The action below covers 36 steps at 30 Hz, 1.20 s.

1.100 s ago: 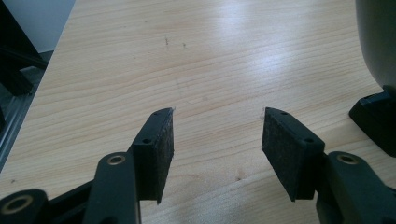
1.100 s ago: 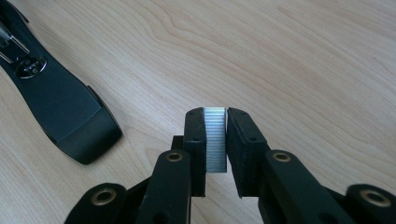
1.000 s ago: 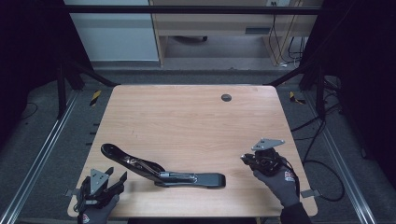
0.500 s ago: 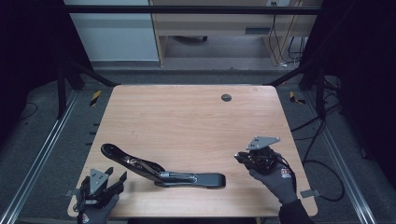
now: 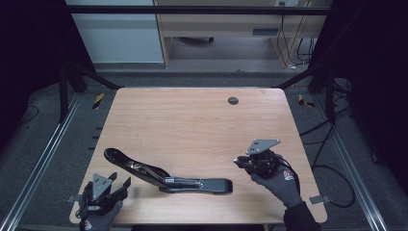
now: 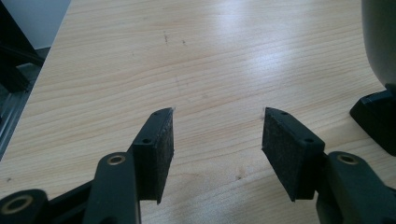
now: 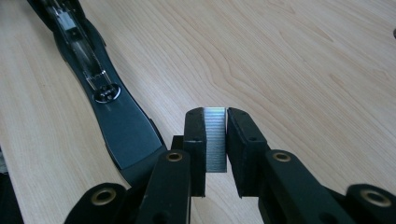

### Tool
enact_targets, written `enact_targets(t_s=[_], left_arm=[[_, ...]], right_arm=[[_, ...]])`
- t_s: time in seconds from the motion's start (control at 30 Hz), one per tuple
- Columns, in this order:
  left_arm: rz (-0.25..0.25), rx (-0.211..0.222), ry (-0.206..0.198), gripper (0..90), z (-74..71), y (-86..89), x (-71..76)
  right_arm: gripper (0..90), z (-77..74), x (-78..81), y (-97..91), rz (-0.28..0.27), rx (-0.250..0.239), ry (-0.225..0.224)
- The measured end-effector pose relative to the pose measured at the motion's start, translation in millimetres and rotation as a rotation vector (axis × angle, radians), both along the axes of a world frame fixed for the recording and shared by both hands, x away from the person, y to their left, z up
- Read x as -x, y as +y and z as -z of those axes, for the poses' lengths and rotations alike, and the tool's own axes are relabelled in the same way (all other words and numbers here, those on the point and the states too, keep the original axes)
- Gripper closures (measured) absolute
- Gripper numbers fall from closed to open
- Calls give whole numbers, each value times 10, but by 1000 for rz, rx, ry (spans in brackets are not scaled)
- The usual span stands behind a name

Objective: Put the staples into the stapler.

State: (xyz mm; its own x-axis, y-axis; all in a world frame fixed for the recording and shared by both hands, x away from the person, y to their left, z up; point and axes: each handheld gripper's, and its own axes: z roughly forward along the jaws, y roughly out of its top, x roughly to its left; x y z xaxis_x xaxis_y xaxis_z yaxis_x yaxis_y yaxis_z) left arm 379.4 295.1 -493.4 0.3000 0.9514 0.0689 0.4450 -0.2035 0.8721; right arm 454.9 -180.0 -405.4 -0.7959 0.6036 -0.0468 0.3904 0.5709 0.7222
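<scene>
A black stapler (image 5: 168, 179) lies swung open near the table's front edge, its upper arm (image 5: 125, 162) raised to the left and its base flat to the right. In the right gripper view its open staple channel (image 7: 93, 74) runs away at the left. My right gripper (image 5: 239, 162) hovers just right of the stapler's base end, shut on a silvery strip of staples (image 7: 215, 140) clamped between the pads. My left gripper (image 5: 121, 183) rests at the front left corner, open with bare wood between its pads (image 6: 159, 144). The stapler's end (image 6: 373, 116) shows at that view's right edge.
The wooden table (image 5: 192, 125) has a round cable grommet (image 5: 233, 100) at the back right. Metal frame rails (image 5: 38, 163) run along both sides, and cables (image 5: 332, 168) lie on the floor to the right. A cabinet stands beyond the far edge.
My right gripper has moved left toward the stapler's base and risen slightly, still holding the staple strip. The left gripper and the stapler have stayed put.
</scene>
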Motion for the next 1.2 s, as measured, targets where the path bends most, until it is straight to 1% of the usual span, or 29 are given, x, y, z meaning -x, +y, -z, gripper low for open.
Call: enact_targets(t_s=[0.03, 0.13, 0.23, 0.33, 0.47, 0.67, 0.77, 1.2], left_arm=[[0, 1, 1, 433, 0, 0, -1], [0, 0, 3, 433, 1, -1, -5], [2, 1, 2, 433, 1, -7, -3], [2, 1, 3, 433, 1, -11, -3], [2, -2, 3, 433, 3, -11, -6], [3, 0, 7, 433, 6, -12, -10], [4, 0, 8, 433, 6, -13, -9], [6, -2, 10, 433, 8, -11, -11]], right_arm=[[782, -3, -8, 10, -7, -6, 0], [782, -25, -21, 47, -19, 8, 5], [782, -53, -28, 88, -37, 3, 7], [782, -77, -37, 127, -64, 11, 8], [782, -87, -63, 186, -108, 3, 21], [782, -103, -99, 273, -154, -24, 18], [782, -110, -105, 320, -174, -25, 14], [782, -110, -131, 507, -236, -28, 17]])
